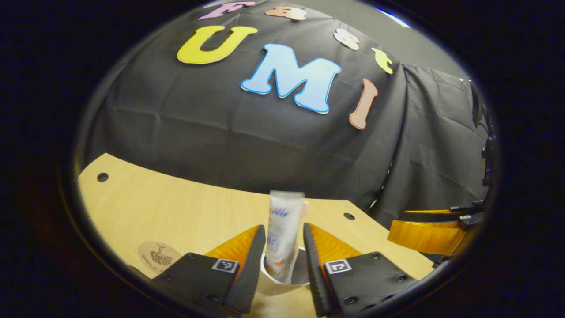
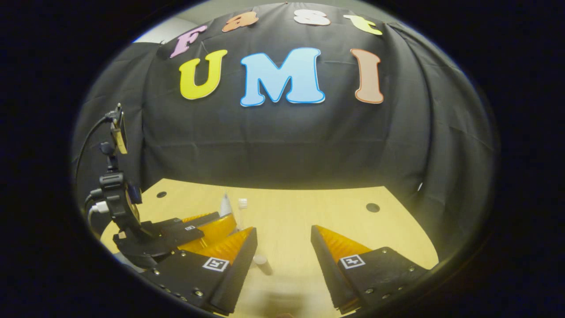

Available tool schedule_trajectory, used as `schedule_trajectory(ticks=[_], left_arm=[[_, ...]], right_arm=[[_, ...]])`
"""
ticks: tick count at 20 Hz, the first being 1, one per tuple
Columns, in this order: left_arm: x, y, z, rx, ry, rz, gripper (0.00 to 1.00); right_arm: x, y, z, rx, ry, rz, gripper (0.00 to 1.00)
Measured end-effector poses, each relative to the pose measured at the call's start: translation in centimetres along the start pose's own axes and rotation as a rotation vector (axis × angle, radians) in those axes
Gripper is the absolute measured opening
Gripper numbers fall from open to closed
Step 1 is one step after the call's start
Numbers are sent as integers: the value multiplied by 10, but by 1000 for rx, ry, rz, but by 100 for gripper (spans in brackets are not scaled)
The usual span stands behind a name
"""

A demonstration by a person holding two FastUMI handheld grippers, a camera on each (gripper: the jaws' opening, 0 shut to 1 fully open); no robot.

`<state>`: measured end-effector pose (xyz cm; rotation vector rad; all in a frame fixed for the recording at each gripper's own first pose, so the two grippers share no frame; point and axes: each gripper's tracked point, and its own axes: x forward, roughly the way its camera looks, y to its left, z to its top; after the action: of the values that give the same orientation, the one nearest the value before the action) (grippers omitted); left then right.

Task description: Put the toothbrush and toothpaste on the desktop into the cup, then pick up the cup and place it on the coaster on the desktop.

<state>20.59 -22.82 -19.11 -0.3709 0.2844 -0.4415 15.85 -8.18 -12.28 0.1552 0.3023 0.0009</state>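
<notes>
In the left gripper view the white toothpaste tube [image 1: 282, 234] stands upright in the white cup [image 1: 276, 289], its top blurred. A toothbrush head [image 1: 304, 207] peeks out just behind it. My left gripper [image 1: 284, 227] is open, with its fingers close on either side of the tube and a narrow gap showing on the right side. The round coaster [image 1: 156, 256] lies on the desktop to the left. In the right gripper view my right gripper [image 2: 282, 232] hangs wide open over bare desktop, with the left gripper [image 2: 207, 223], tube tip [image 2: 225, 205] and toothbrush [image 2: 242, 203] to its left.
The wooden desktop [image 1: 176, 207] ends at the black cloth wall behind. The right gripper [image 1: 423, 232] sits at the right edge of the left gripper view. A small pale cylinder [image 2: 262, 263] lies on the desktop near my right gripper's left finger.
</notes>
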Motion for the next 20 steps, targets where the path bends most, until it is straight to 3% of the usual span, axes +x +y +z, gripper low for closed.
schedule_trajectory(ticks=[1, 2, 3, 4, 13, 18, 19, 20], left_arm=[[-3, -2, 3, 0, -8, -2, 76], [-5, -4, 7, -1, -14, -4, 82], [-9, -5, 11, 0, -23, -2, 93], [-12, -7, 15, 3, -30, -2, 96], [-55, 13, 56, 72, -83, 73, 96], [-78, 38, 54, 74, -55, 141, 99], [-84, 43, 54, 71, -54, 155, 93], [-88, 48, 54, 66, -52, 167, 93]], right_arm=[[1, 3, -3, -3, 13, 10, 76], [3, 6, -6, -12, 27, 20, 76], [3, 8, -8, -27, 38, 28, 76], [4, 10, -11, -45, 51, 35, 76], [15, 35, -56, -206, 234, 161, 76], [28, 44, -86, -284, 353, 207, 75], [31, 45, -91, -301, 377, 215, 75], [34, 45, -96, -312, 402, 226, 75]])
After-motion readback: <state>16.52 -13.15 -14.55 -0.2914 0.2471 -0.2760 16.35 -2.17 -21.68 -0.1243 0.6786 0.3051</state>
